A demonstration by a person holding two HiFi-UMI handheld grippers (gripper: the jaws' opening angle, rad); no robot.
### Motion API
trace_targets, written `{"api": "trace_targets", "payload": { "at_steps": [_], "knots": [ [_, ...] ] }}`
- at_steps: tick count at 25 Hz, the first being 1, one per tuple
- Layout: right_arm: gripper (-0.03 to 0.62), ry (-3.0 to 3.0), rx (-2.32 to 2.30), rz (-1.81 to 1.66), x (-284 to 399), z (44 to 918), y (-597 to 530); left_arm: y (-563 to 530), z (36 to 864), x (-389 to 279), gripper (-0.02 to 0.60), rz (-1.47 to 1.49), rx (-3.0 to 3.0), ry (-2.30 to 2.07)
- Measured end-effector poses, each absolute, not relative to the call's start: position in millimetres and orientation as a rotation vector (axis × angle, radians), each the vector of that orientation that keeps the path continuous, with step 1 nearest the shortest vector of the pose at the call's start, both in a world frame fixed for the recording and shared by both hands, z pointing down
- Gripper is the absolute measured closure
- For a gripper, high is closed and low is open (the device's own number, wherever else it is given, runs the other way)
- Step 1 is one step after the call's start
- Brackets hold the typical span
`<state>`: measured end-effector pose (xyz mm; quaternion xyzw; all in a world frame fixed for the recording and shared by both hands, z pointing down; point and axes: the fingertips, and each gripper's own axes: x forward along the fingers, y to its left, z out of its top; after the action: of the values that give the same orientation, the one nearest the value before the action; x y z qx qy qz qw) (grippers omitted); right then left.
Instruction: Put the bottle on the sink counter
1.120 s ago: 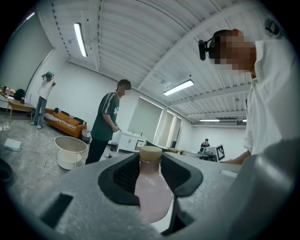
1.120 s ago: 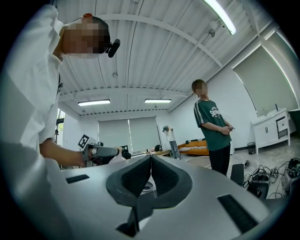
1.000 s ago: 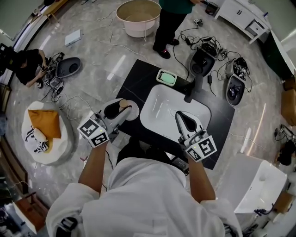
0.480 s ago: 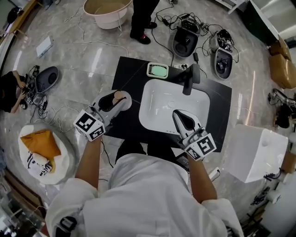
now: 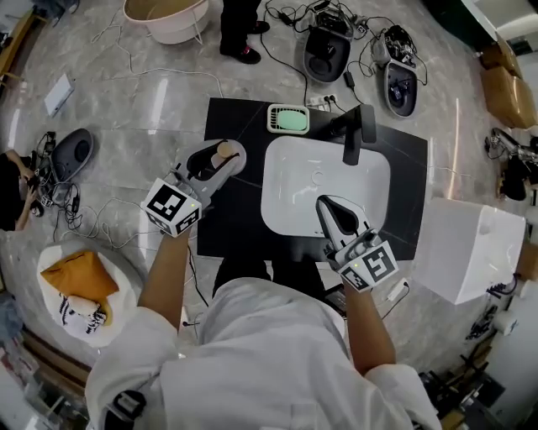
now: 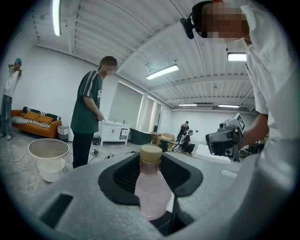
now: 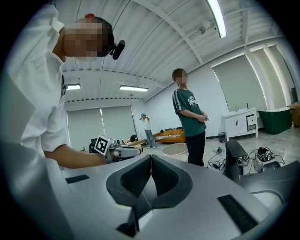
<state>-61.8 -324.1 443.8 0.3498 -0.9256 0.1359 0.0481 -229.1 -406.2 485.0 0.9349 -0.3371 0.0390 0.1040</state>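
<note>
A pale pink bottle [image 6: 151, 190] with a tan cap stands upright between the jaws of my left gripper [image 6: 151, 161], which is shut on it. In the head view the bottle [image 5: 224, 152] and the left gripper [image 5: 217, 161] hang over the left part of the black sink counter [image 5: 244, 214], beside the white basin [image 5: 282, 197]. My right gripper [image 5: 334, 217] is over the basin's near rim. In the right gripper view, that gripper [image 7: 151, 176] has its jaws pressed together with nothing between them.
A black faucet [image 5: 360, 134] stands at the basin's far right, and a green soap dish [image 5: 288, 118] lies at the counter's far edge. A white box [image 5: 466, 248] stands right of the counter. A person [image 5: 239, 25], a tub [image 5: 168, 13] and cables are on the floor beyond.
The head view has swung so the counter sits higher and more centred. The left gripper keeps the bottle by the counter's left side, slightly farther along. The right gripper has stayed shut.
</note>
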Motion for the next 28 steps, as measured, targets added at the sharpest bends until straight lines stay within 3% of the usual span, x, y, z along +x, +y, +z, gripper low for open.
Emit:
{"api": "trace_targets", "payload": {
  "at_steps": [28],
  "knots": [
    [0.579,-2.612,1.343,0.437,-57.5,500.4,-375.9,-505.7,591.7,-245.9,0.433,0.229,2.724,-1.063]
  ]
}}
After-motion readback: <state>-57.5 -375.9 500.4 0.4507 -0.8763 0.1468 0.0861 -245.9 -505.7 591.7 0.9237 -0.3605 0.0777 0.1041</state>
